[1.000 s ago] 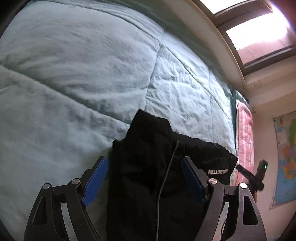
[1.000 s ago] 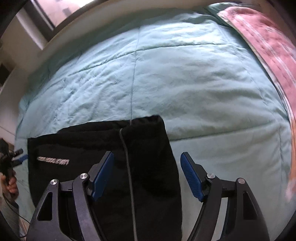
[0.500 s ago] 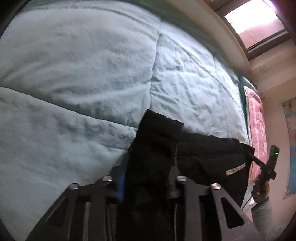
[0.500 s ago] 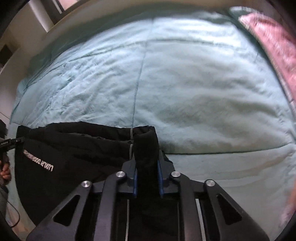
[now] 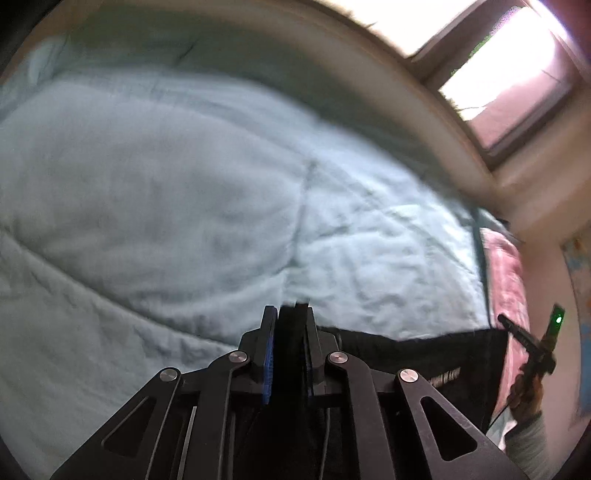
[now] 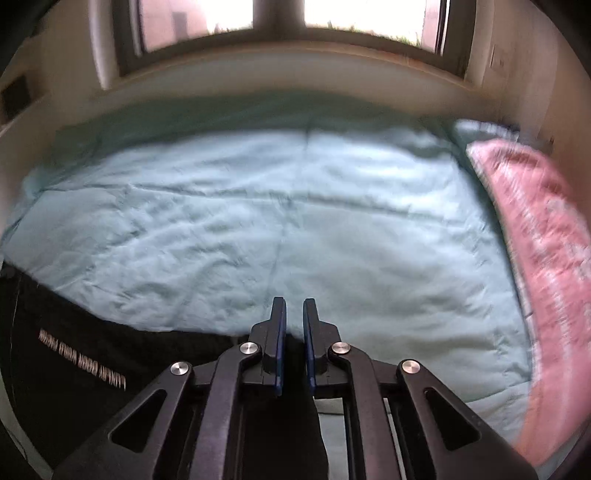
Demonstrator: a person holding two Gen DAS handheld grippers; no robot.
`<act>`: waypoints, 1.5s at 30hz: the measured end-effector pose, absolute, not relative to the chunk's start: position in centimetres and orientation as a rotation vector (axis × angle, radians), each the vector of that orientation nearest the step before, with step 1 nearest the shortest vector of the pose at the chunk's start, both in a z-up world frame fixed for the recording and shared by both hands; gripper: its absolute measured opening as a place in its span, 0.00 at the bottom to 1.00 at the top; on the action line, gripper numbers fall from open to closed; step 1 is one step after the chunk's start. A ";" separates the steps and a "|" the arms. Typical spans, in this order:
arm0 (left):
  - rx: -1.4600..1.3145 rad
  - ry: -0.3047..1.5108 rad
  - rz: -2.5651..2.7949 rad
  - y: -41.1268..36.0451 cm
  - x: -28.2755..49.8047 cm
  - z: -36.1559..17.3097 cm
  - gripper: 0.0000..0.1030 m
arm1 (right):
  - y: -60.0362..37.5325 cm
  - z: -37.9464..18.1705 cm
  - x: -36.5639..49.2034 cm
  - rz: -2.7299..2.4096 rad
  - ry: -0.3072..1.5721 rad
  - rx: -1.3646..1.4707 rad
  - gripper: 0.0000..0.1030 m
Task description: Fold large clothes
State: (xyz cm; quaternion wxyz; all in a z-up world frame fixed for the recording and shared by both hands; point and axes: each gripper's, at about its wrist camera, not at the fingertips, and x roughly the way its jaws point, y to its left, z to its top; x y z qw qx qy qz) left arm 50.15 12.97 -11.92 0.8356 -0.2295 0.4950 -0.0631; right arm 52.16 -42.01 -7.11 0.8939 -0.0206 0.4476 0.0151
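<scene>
Both the left tongs [image 5: 290,334] and right tongs [image 6: 294,328] have just closed, clamped on the black garment's [image 6: 74,376] near edge above the bed [image 6: 258,221]; the cloth looks soft, limp and light, best held at corners.

Black garment [image 6: 92,369], teal quilt [image 6: 295,229], pink blanket [image 6: 543,240]

A pale teal quilted comforter [image 6: 295,229] covers the bed and fills most of both views. A pink patterned blanket [image 6: 546,236] lies along the comforter's right edge, touching it, and a window [image 6: 280,14] with a dark frame stands beyond the comforter's far edge above a pale ledge. Past the pink blanket, a colourful map [image 5: 581,280] hangs on the wall
</scene>
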 end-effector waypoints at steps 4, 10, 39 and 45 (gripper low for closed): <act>-0.467 1.169 -0.064 13.0 50.6 -17.4 0.16 | -42.5 -14.7 54.5 0.046 1.121 0.014 0.09; -0.588 1.218 -0.089 15.1 49.7 -19.2 0.39 | -43.1 -20.3 53.0 0.082 1.259 0.173 0.09; -0.106 1.299 -0.354 -8.8 37.7 -19.3 0.65 | -30.5 -20.1 36.1 0.216 1.253 0.054 0.68; -0.269 1.258 -0.401 -7.0 39.6 -14.4 0.66 | -30.3 -14.9 37.1 0.284 1.186 0.065 0.69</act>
